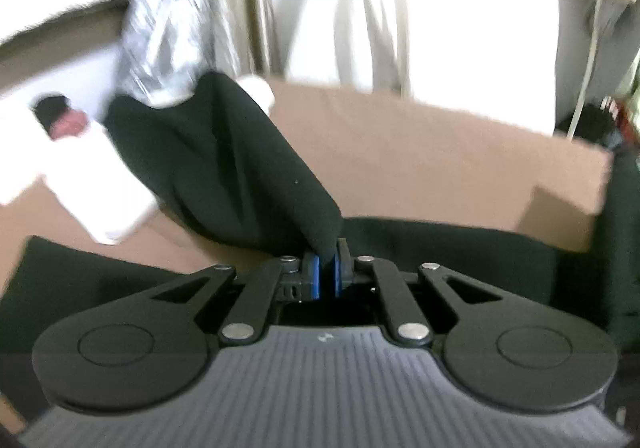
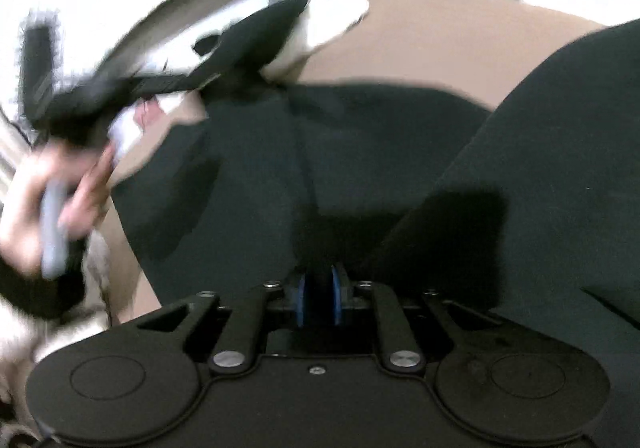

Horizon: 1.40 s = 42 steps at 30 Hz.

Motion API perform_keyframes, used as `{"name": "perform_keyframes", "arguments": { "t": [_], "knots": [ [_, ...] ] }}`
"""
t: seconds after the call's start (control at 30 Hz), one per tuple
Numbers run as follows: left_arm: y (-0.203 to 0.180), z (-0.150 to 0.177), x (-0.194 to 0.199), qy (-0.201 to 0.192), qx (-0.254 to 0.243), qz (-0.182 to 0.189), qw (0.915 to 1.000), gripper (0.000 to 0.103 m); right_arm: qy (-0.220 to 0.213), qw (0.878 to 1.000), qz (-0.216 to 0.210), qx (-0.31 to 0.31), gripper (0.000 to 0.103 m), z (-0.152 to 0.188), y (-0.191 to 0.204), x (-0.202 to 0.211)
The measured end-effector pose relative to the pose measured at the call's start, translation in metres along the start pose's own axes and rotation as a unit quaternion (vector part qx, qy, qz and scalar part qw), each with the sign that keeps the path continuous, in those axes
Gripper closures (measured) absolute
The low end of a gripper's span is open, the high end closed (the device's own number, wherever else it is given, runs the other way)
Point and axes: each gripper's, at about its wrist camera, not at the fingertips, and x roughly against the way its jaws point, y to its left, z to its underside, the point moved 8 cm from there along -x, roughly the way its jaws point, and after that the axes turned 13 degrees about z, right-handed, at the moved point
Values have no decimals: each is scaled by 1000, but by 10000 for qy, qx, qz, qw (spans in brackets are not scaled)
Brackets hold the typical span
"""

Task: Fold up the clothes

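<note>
Setting: a brown cardboard sheet (image 1: 420, 151) serves as the work surface; pale curtains (image 1: 372, 19) hang behind it across the top of the left wrist view.

Left gripper (image 1: 327, 275): bottom centre of its own view; blue pads closed onto a bunched corner of the dark garment (image 1: 224, 159).

Right gripper (image 2: 318, 298): bottom centre of its own view; pads pinched on dark cloth drawn between them.

Key relation: from the left gripper the held cloth rises as a taut band toward the upper left of the frame, so its long axis runs diagonally away from the tool. In the right wrist view the garment (image 2: 320, 151) spreads from the pads upward over the cardboard, with a raised fold at the right edge.

Nearer hand: both grip the same garment; judged from the views, neither has a reach advantage.

Left hand (image 2: 52, 183): blurred, left edge of the right wrist view, holding its gripper handle.

Surroundings: a white garment (image 1: 76, 175) lies at left, touching the dark one; a silvery patterned cloth (image 1: 168, 11) hangs behind.

Obstruction: the white garment lies under the far end and may, in my judgement, be dragged along.
</note>
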Motion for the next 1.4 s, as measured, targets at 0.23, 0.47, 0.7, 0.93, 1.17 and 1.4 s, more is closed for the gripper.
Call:
{"name": "perform_keyframes", "arguments": {
  "t": [0.23, 0.47, 0.7, 0.93, 1.17, 1.4],
  "knots": [
    [22, 126, -15, 1423, 59, -424, 9889, 96, 147, 9965, 237, -791, 74, 8, -28, 19],
    [29, 115, -10, 1398, 535, -123, 9887, 96, -654, 9859, 846, -1284, 40, -13, -47, 63],
    [21, 96, 20, 928, 190, -48, 9955, 97, -610, 9525, 2304, -1897, 15, -69, -81, 52],
    [31, 110, -5, 1393, 874, 486, 9852, 98, 551, 9150, 3226, -2361, 10, -98, -128, -25],
    [36, 92, 22, 1044, 1063, 828, 9854, 97, -445, 9209, 3239, -2121, 81, -90, -126, 13],
    [40, 84, 45, 1229, 821, 979, 9842, 97, -1078, 9129, 2598, -2958, 80, 10, -84, 140]
  ]
}}
